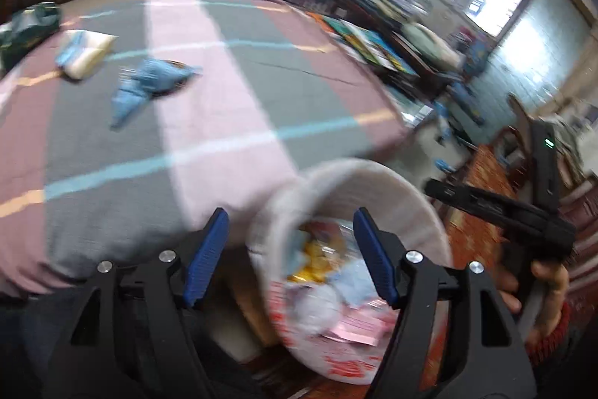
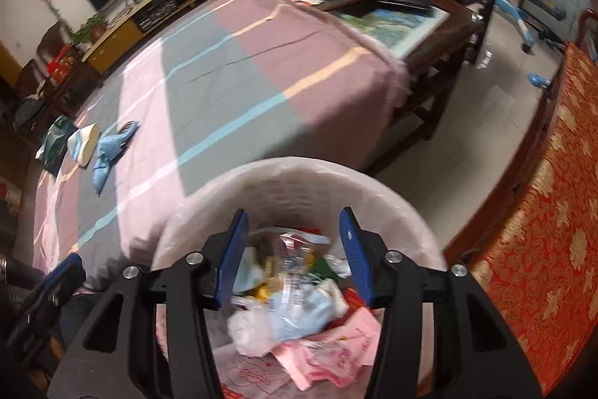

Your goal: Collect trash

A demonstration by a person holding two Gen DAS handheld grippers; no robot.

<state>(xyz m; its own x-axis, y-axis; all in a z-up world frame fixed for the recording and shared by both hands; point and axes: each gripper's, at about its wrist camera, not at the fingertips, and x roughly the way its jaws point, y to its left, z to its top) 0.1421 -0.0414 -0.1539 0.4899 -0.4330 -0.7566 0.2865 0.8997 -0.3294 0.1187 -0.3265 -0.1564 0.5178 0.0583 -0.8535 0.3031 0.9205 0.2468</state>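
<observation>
- Both claws, the left gripper (image 1: 291,257) and the right gripper (image 2: 291,253), are wide apart and hold nothing.
- The trash bin (image 2: 403,197) sits right below, full of wrappers.
- Next, reach for the blue wrapper (image 1: 149,81) far across the bed (image 1: 231,107) and pinch its middle.

Each gripper, left (image 1: 291,257) and right (image 2: 295,257), has 2 ribbed blue fingers (image 1: 207,258) on matte black angular arms with triangular cutouts and 4 round silver screws, while bare skin and a red cuff show on the hand (image 1: 542,290).
</observation>
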